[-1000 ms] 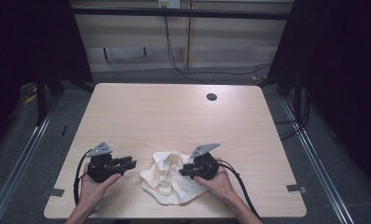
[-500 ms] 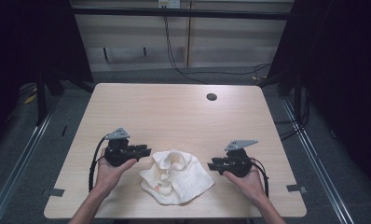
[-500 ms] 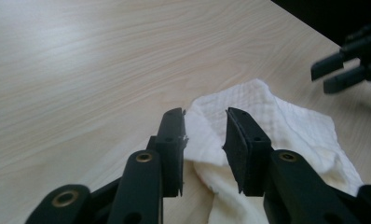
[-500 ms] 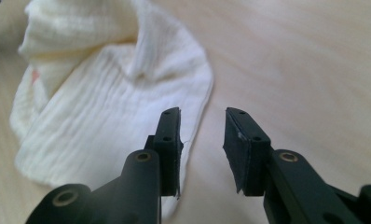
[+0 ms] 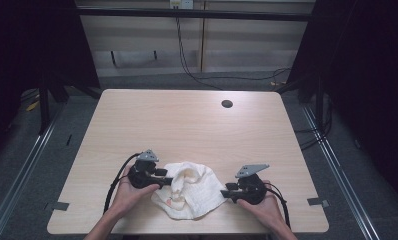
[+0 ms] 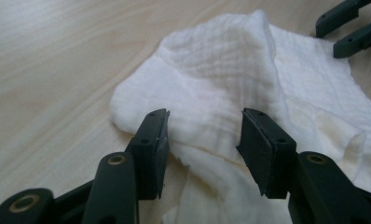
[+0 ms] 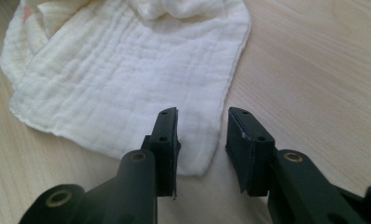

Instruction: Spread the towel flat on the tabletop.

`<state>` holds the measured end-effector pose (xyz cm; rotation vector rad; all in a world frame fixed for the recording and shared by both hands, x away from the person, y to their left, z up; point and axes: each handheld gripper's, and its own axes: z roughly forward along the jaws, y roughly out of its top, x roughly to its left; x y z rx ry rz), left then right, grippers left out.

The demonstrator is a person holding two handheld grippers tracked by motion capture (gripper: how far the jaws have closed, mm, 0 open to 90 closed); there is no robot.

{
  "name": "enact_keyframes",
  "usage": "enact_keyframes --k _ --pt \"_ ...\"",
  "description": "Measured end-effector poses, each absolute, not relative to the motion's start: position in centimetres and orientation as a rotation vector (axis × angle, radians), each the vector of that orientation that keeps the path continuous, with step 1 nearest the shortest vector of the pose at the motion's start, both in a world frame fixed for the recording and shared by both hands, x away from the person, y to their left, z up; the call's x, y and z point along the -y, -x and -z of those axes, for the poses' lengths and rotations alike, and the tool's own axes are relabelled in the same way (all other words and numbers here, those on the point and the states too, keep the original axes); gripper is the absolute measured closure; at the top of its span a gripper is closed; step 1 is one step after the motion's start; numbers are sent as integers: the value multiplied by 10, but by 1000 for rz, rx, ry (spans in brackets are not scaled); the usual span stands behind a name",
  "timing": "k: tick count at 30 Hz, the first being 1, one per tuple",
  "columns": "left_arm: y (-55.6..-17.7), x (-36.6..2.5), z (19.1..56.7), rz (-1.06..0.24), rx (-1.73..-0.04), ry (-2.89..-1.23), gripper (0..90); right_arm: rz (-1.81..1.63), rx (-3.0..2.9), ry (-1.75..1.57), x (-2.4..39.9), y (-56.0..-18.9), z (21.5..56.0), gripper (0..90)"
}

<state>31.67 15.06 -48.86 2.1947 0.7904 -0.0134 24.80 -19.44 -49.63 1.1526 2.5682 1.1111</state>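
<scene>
Both grippers low in my hands, jaws turned inward.

My left hand (image 5: 124,194) holds the left gripper (image 5: 163,177) with its jaws pointing right; they have just been opening and stand wide apart, pads (image 6: 152,140) pressing on nothing. My right hand (image 5: 263,207) holds the right gripper (image 5: 226,190) with its jaws pointing left, parted by a narrower gap, pads (image 7: 167,135) clamping nothing. Both forearms come up from the bottom edge, angled towards each other.

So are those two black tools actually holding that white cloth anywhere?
No. Both the left tool and right tool stand open at the cloth edges, gripping nothing.
</scene>
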Motion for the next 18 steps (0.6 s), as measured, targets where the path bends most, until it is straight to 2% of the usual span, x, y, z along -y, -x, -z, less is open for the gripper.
enact_keyframes --k 3,4,6,9,13,18 --pt "-316 -148 491 13 -783 -2205 518 -1111 -2559 -1155 194 -247 497 669" --pt "-316 -148 492 6 -772 -2216 531 -1117 -2557 -1143 194 -247 497 701" --pt "-315 -147 493 1 -759 -2228 637 -1114 -2560 -1126 193 -247 498 764" --pt "-314 -145 494 -23 -750 -2239 727 -1114 -2569 -1130 191 -247 498 855" --pt "-312 -144 493 -32 -740 -2249 785 -1127 -2529 -1167 198 -251 491 900" --pt "-309 -149 492 -4 -741 -2245 811 -1188 -2458 -1237 217 -259 484 900"
